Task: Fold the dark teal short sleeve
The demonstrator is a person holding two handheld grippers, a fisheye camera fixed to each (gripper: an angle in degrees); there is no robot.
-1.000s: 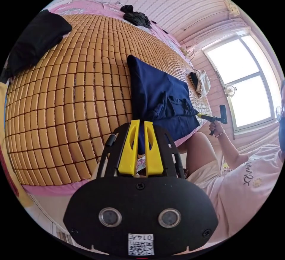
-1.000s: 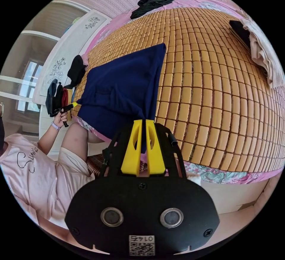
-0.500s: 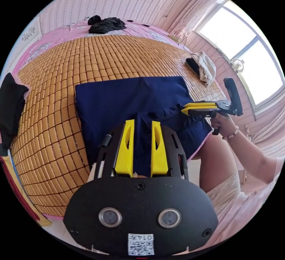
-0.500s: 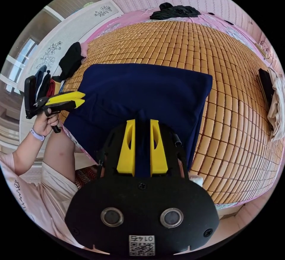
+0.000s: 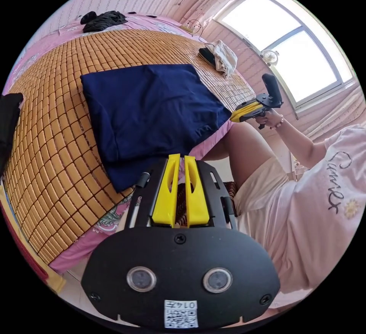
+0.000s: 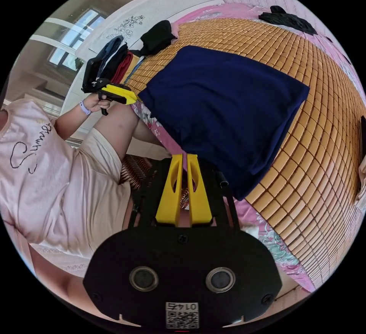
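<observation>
- Bamboo-mat bed (image 5: pixel 49 128): carries the rest.
- Dark teal short sleeve (image 5: pixel 148 109) (image 6: pixel 228 109): folded flat, near bed edge.
- Left tool (image 5: pixel 179 193) (image 6: pixel 127 97): jaws closed, empty, off the bed.
- Right tool (image 6: pixel 183 191) (image 5: pixel 239 112): likewise closed, empty.

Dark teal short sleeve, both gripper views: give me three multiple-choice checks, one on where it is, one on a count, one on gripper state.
1. Where does the dark teal short sleeve lie?
A. on the floor
B. on the bamboo mat at the bed's near edge
C. draped over the person's lap

2. How many grippers touch it?
A. none
B. one
C. two

3. How do the left gripper and right gripper stand?
A. both closed and empty
B. both wide open
C. both clamped on cloth

Key: B, it lies flat on the mat; A, both are off the cloth; A, fingers together with nothing between.
</observation>
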